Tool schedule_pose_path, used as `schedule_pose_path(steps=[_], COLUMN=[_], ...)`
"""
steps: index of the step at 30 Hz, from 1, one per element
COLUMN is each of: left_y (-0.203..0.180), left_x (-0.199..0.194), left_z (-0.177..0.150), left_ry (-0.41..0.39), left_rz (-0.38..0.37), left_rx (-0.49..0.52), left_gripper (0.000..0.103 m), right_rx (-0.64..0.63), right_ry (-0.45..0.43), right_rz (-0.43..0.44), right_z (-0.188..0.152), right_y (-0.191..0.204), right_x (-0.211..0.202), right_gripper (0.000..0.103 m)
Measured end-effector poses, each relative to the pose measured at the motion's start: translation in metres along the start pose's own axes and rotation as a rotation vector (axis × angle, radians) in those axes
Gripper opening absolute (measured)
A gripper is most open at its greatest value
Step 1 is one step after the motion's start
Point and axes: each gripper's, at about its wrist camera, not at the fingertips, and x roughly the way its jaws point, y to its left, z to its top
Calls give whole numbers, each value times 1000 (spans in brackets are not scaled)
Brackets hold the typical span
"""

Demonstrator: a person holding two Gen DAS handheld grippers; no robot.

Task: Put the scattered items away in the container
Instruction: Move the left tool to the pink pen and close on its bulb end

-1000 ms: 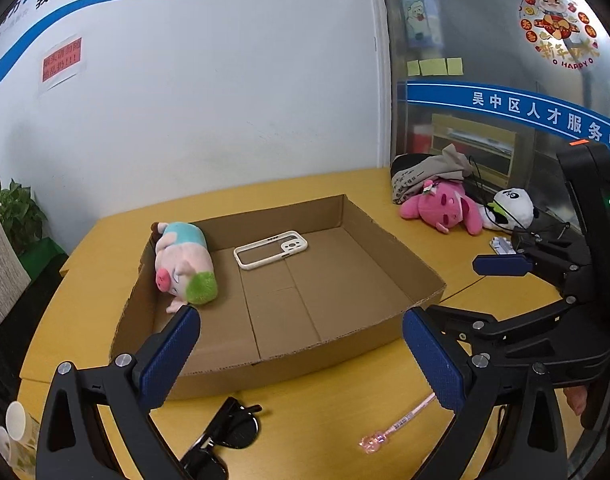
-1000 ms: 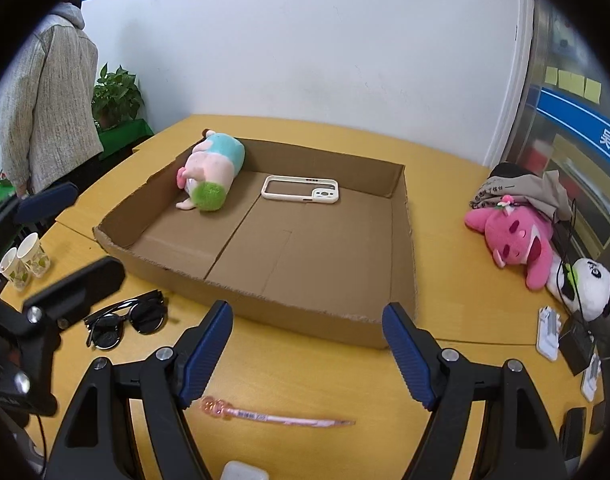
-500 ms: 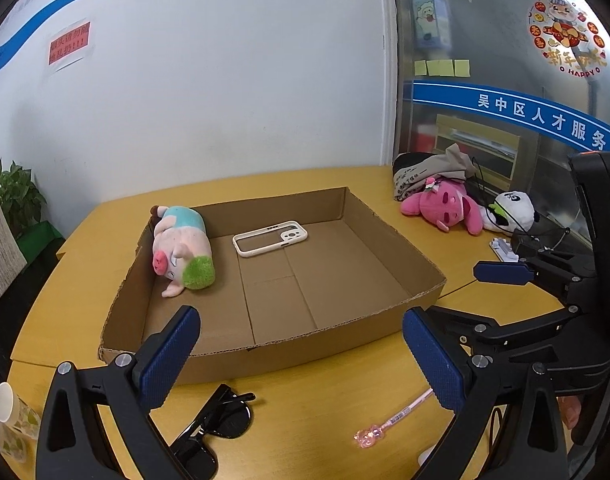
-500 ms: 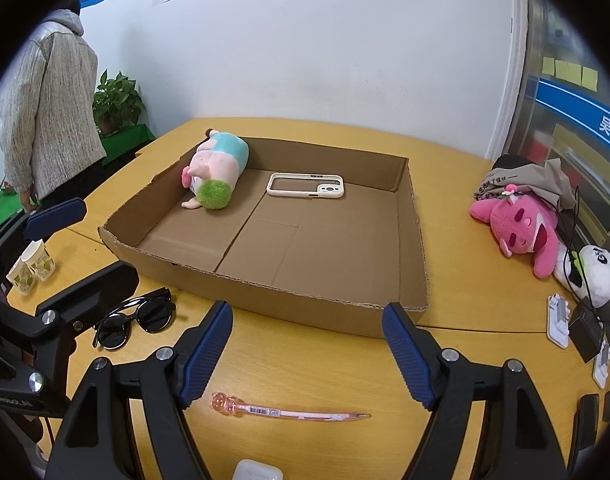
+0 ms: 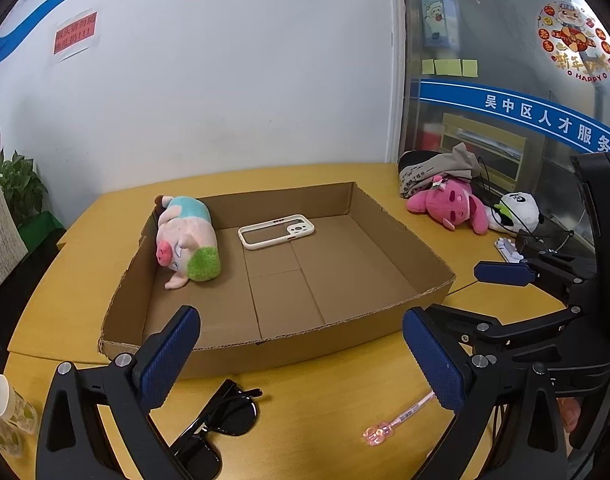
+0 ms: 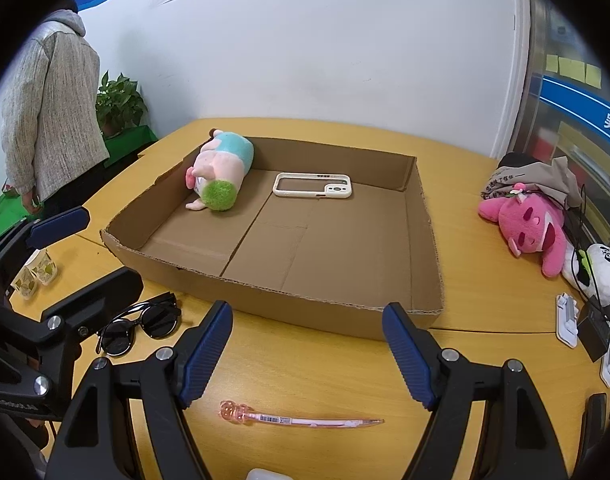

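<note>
Right hand-held gripper [image 6: 307,350] wide open, empty, above pen [image 6: 301,418] at frame bottom; left hand-held gripper [image 5: 301,358] likewise. Lower squarely, pinch mid-shaft, lift into box [image 6: 265,286].

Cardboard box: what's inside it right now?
Inside the cardboard box lie a plush pig against the far-left corner and a white phone case near the back wall. The floor under the pig is hidden.

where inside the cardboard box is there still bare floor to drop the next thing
The cardboard box is bare across its near and right floor, from the phone case to the front wall. Its far left corner is taken by the plush pig. Outside, the sunglasses and pink pen crowd the table's front strip.
</note>
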Motion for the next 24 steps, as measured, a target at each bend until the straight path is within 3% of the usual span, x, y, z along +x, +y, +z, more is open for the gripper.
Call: schedule_pose_path(steps=[24], left_y=[-10], left_x=[17], left_z=[-11], left_ry=[60], left_rz=[-31], left_rx=[29], left_gripper=[102], right_rx=[50], right_ry=[42], right_rz=[10], right_z=[-14], right_y=[-16], right_x=[10], right_gripper=[77])
